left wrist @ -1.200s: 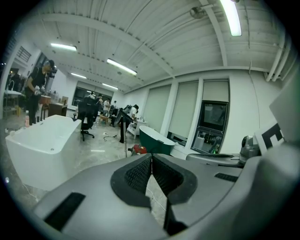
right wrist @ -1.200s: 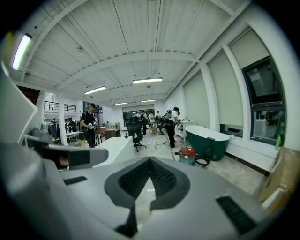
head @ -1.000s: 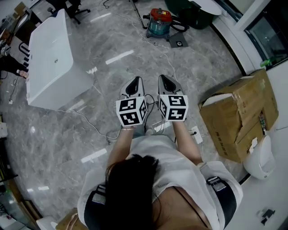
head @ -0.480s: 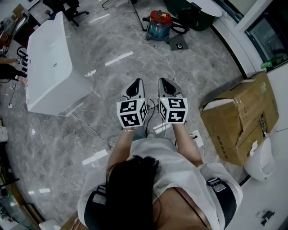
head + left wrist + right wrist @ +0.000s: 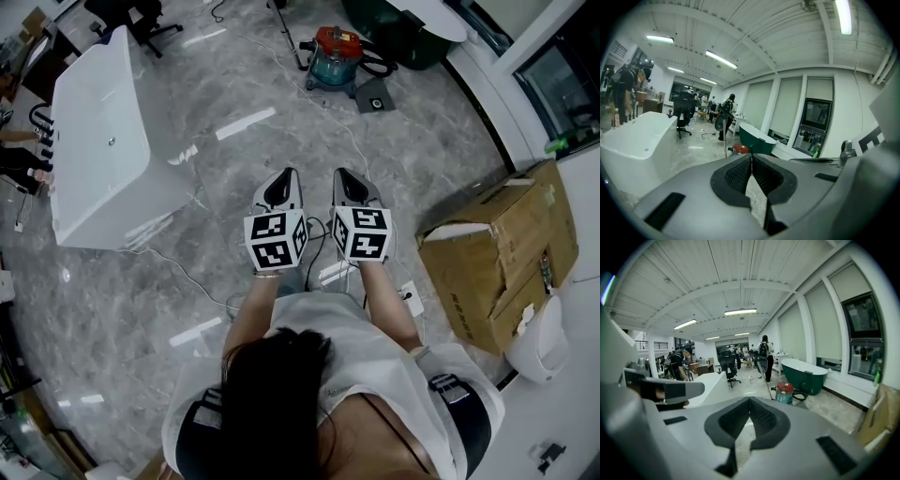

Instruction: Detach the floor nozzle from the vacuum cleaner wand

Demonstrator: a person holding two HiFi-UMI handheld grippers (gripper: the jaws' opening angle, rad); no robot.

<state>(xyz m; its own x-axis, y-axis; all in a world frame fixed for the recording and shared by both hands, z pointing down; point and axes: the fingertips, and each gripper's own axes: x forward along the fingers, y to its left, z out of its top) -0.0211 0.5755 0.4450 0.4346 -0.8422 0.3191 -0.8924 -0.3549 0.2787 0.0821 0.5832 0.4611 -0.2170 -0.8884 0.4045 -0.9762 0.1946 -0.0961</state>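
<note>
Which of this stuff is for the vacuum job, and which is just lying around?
For the job:
- vacuum cleaner
- what looks like its floor nozzle, on the floor beside it
- left gripper and right gripper, both shut and empty

Just lying about:
- white bathtub
- green bathtub
- cardboard box

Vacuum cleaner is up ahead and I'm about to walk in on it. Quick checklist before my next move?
1. Left gripper empty, jaws together: ok.
2. Right gripper empty, jaws together: ok.
3. Vacuum cleaner in sight on the floor ahead: ok.
4. Floor nozzle within reach: not ok, it lies beside the vacuum, well ahead of both grippers.
5. Nozzle's joint to the wand visible: cannot tell, too small from here.
6. Path free: not ok, a white cable runs along the floor in between.
</note>
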